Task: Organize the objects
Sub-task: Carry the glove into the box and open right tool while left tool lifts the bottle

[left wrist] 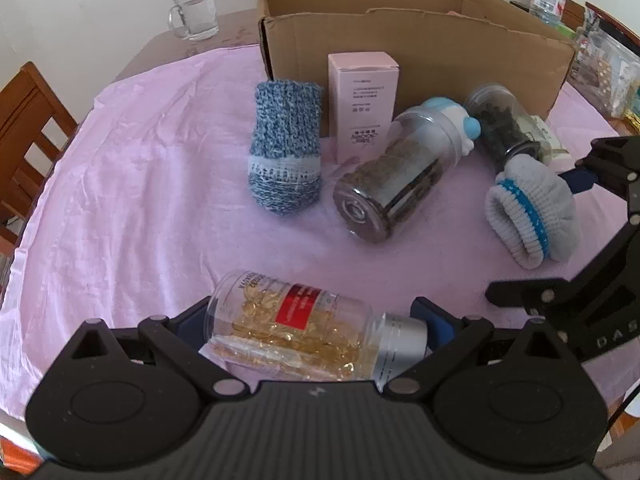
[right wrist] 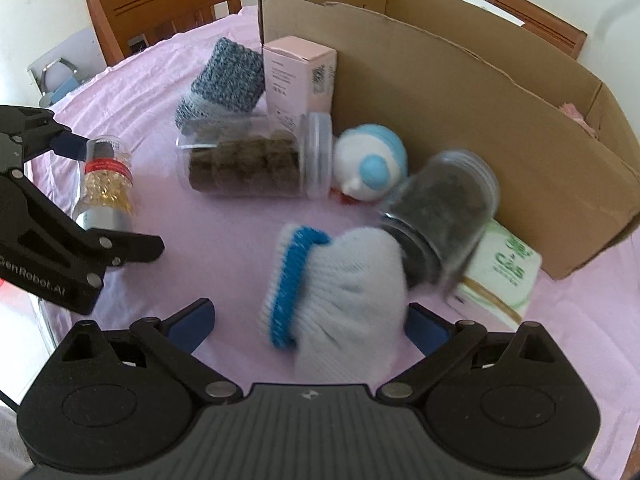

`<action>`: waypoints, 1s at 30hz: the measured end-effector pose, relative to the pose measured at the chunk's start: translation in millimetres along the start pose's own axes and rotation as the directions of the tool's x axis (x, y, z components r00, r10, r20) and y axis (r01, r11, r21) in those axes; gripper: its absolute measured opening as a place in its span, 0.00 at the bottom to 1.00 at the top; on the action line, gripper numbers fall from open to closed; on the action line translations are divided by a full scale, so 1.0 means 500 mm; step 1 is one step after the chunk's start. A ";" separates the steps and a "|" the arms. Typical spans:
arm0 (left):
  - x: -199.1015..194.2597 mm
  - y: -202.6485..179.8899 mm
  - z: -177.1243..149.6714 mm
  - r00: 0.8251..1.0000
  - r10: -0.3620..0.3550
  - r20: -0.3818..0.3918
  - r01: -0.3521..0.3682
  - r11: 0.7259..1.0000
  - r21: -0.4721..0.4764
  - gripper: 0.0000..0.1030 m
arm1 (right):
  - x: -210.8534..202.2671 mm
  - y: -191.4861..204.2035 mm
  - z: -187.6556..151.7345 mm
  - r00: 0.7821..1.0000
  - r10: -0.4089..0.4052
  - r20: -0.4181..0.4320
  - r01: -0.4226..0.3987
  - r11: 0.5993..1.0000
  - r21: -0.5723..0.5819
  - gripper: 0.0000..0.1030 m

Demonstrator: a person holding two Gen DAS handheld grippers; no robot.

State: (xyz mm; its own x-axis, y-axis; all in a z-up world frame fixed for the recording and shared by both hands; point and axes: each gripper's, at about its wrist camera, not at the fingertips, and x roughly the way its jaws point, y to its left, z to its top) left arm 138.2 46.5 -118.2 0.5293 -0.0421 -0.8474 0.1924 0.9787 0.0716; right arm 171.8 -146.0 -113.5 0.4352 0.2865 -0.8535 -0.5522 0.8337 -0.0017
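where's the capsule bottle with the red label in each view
Left wrist: the capsule bottle lies on its side at bottom centre, between the left gripper fingers.
Right wrist: the same bottle is at far left, silver cap toward the camera, beside the left gripper's fingers.
Shared landmark: the pink box standing against the cardboard box.

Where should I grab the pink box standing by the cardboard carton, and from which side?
Grip the pink box near its top, across its two narrow side faces, coming down from above. It stands upright with its back close to the carton, the knitted sock at one side and the jar low at the other, so only the top is free.
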 end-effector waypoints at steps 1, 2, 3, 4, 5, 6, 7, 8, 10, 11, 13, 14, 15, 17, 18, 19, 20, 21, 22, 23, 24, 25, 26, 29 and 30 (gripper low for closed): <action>0.001 0.005 0.000 1.000 -0.007 -0.001 0.007 1.000 0.004 0.97 | 0.002 0.004 0.005 1.000 -0.006 0.000 0.006 1.000 0.007 0.98; 0.003 0.009 0.002 1.000 -0.014 -0.005 0.014 1.000 0.008 0.97 | 0.000 0.003 0.006 1.000 -0.011 0.002 0.011 1.000 0.013 0.96; 0.005 0.013 0.003 1.000 -0.020 -0.008 0.020 1.000 0.011 0.97 | 0.000 0.003 0.009 1.000 -0.015 0.002 0.015 1.000 0.021 0.95; 0.006 0.017 0.005 1.000 -0.028 -0.011 0.028 1.000 0.014 0.97 | 0.002 0.005 0.012 1.000 -0.021 0.002 0.021 0.999 0.029 0.94; 0.005 0.017 0.005 0.999 -0.034 -0.015 0.034 0.999 0.017 0.97 | 0.003 0.005 0.014 1.000 -0.029 0.002 0.029 0.999 0.042 0.92; 0.005 0.017 0.005 0.999 -0.039 -0.020 0.039 0.999 0.020 0.97 | 0.002 0.004 0.016 0.999 -0.034 0.002 0.033 0.998 0.051 0.89; 0.006 0.019 0.008 0.999 -0.045 -0.023 0.045 0.999 0.021 0.97 | -0.003 0.000 0.016 0.999 -0.042 0.003 0.041 0.997 0.061 0.86; 0.007 0.020 0.009 0.998 -0.051 -0.027 0.051 0.998 0.023 0.97 | -0.005 -0.001 0.020 0.999 -0.049 0.003 0.048 0.996 0.070 0.80; 0.007 0.022 0.015 0.997 -0.060 -0.041 0.061 0.998 0.025 0.97 | -0.007 -0.001 0.026 0.998 -0.058 -0.001 0.058 0.995 0.082 0.72; 0.008 0.024 0.017 0.997 -0.064 -0.048 0.066 0.998 0.024 0.97 | -0.008 -0.003 0.028 0.998 -0.065 -0.003 0.065 0.994 0.088 0.67; 0.010 0.029 0.022 0.996 -0.073 -0.058 0.074 0.997 0.020 0.97 | -0.009 -0.010 0.032 0.998 -0.065 -0.013 0.066 0.993 0.096 0.65; 0.009 0.032 0.025 0.995 -0.075 -0.064 0.076 0.997 0.014 0.97 | -0.009 -0.009 0.035 0.998 -0.065 -0.015 0.066 0.994 0.093 0.64; 0.005 0.031 0.027 0.995 -0.075 -0.066 0.075 0.997 0.008 0.97 | -0.010 -0.010 0.034 0.998 -0.064 -0.016 0.066 0.994 0.088 0.63; -0.003 0.036 0.035 0.995 -0.069 -0.065 0.069 0.998 -0.006 0.97 | -0.013 -0.011 0.035 0.998 -0.057 -0.020 0.059 0.995 0.076 0.62; -0.009 0.036 0.039 0.996 -0.068 -0.063 0.068 0.998 -0.008 0.97 | -0.013 -0.009 0.039 0.999 -0.048 -0.023 0.050 0.996 0.071 0.62; -0.016 0.037 0.044 0.996 -0.067 -0.060 0.066 0.998 -0.008 0.97 | -0.017 -0.011 0.039 0.999 -0.038 -0.025 0.039 0.997 0.063 0.62; -0.023 0.038 0.049 0.996 -0.066 -0.059 0.066 0.998 -0.002 0.97 | -0.020 -0.013 0.039 0.999 -0.033 -0.028 0.034 0.998 0.056 0.62; -0.030 0.037 0.053 0.996 -0.066 -0.060 0.067 0.998 0.008 0.97 | -0.024 -0.013 0.040 0.999 -0.027 -0.031 0.028 0.998 0.050 0.62; -0.037 0.036 0.058 0.996 -0.063 -0.063 0.064 0.998 0.017 0.97 | -0.027 -0.015 0.042 0.999 -0.016 -0.034 0.017 0.999 0.048 0.62; -0.045 0.035 0.064 0.996 -0.059 -0.072 0.061 0.998 0.023 0.97 | -0.035 -0.019 0.043 0.999 -0.004 -0.036 0.005 0.999 0.048 0.62; -0.052 0.035 0.069 0.995 -0.061 -0.077 0.063 0.998 0.025 0.97 | -0.040 -0.022 0.044 0.999 0.006 -0.035 -0.004 0.999 0.049 0.62; -0.060 0.036 0.075 0.994 -0.069 -0.083 0.072 0.997 0.026 0.97 | -0.055 -0.028 0.041 0.999 0.018 -0.036 -0.016 0.999 0.044 0.62; -0.068 0.037 0.081 0.993 -0.078 -0.086 0.081 0.996 0.028 0.97 | -0.063 -0.032 0.042 0.999 0.026 -0.036 -0.024 0.999 0.036 0.62; -0.092 0.038 0.096 0.993 -0.085 -0.088 0.088 0.996 0.032 0.97 | -0.091 -0.046 0.048 0.999 0.031 -0.036 -0.031 0.999 0.019 0.62; -0.098 0.037 0.103 0.993 -0.084 -0.087 0.088 0.995 0.038 0.97 | -0.099 -0.052 0.052 0.999 0.038 -0.034 -0.037 0.999 0.016 0.62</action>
State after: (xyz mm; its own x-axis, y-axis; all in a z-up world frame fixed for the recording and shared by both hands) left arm 158.2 56.6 -48.1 0.4373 -0.1067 -0.8929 0.2691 0.9630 0.0167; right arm 183.2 -169.3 -57.5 0.3892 0.3015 -0.8704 -0.5565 0.8300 0.0386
